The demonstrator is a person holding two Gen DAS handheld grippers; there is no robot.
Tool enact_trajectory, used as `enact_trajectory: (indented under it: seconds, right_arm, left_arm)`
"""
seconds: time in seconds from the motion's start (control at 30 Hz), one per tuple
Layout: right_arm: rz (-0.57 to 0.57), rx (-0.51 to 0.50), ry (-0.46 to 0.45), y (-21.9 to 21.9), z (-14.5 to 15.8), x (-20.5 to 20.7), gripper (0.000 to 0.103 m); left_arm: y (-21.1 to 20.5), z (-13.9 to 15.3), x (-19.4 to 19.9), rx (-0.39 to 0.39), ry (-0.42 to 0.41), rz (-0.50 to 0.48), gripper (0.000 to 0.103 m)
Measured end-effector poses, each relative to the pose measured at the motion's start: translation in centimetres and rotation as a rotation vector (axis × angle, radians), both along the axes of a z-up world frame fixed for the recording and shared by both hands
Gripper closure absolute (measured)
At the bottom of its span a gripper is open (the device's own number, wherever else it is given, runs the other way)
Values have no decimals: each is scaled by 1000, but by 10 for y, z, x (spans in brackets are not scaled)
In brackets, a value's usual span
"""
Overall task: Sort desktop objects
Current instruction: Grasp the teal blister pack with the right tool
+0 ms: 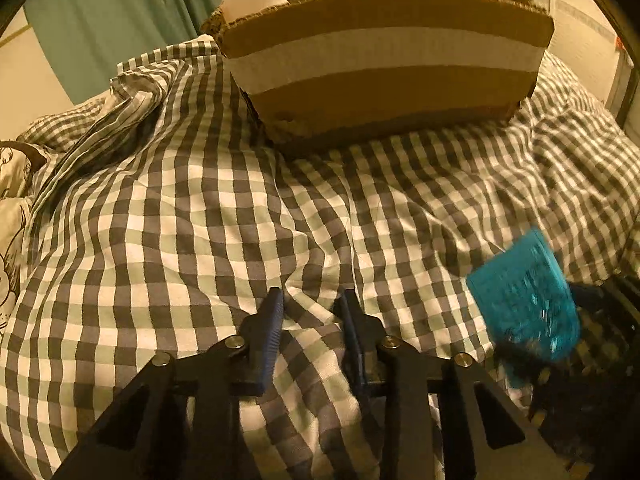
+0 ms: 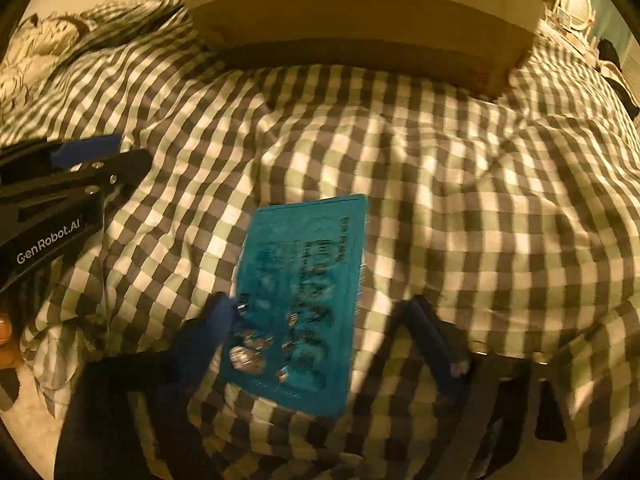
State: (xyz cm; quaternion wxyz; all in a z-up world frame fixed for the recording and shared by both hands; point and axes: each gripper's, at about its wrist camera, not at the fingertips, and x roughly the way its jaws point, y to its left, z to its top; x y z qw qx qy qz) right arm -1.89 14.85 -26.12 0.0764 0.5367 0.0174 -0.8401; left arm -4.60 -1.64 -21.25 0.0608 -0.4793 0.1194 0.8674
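Checked cloth (image 1: pixel 192 208): grey, pale green and white squares, rumpled into folds, covering the whole soft surface in both views.
Cardboard box (image 1: pixel 384 68): brown with a pale band across its near wall, open at the top, resting on the cloth at the far side, well apart from both grippers.
Patterned fabric (image 1: pixel 12 184): cream with dark drawn figures, at the far left edge beside the cloth.
Left gripper (image 1: pixel 312 300): black frame, blue fingers pointing down at the cloth; jaws apart by a narrow gap, with only a raised fold of cloth between them. In the right wrist view its body shows at the left edge, bearing white lettering.
Right gripper (image 2: pixel 320 308): jaws well apart, straddling the near end of the card; the left finger (image 2: pixel 218 320) is at the card's left edge, contact too blurred to tell; the right finger stands clear of it.
Blue blister card (image 2: pixel 304 292): teal, flat on the cloth, long axis running from the right gripper toward the box, tilted slightly right at the far end; silver blisters at its near-left corner.
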Motion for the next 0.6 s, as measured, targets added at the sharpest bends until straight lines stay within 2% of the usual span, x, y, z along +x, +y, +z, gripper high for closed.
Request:
enact_trajectory:
  seconds: [0.03, 0.17, 0.23, 0.33, 0.43, 0.6]
  right_arm:
    - [-10, -25, -1, 5, 2, 0, 46]
    - [-6, -89, -2, 16, 8, 1, 56]
    - [8, -119, 15, 17, 14, 3, 73]
    - [32, -157, 60, 18, 31, 7, 89]
    - [37, -173, 90, 18, 39, 11, 95]
    - [6, -182, 149, 23, 56, 15, 95]
  left_arm:
    - [-2, 4, 0, 7, 6, -1, 80]
    - [-4, 14, 5, 53, 44, -22, 87]
    - [-3, 20, 7, 70, 65, -33, 87]
    - [-3, 36, 12, 100, 114, -47, 91]
    - [-4, 49, 13, 121, 143, -49, 91]
    - [-4, 68, 16, 151, 185, -54, 91]
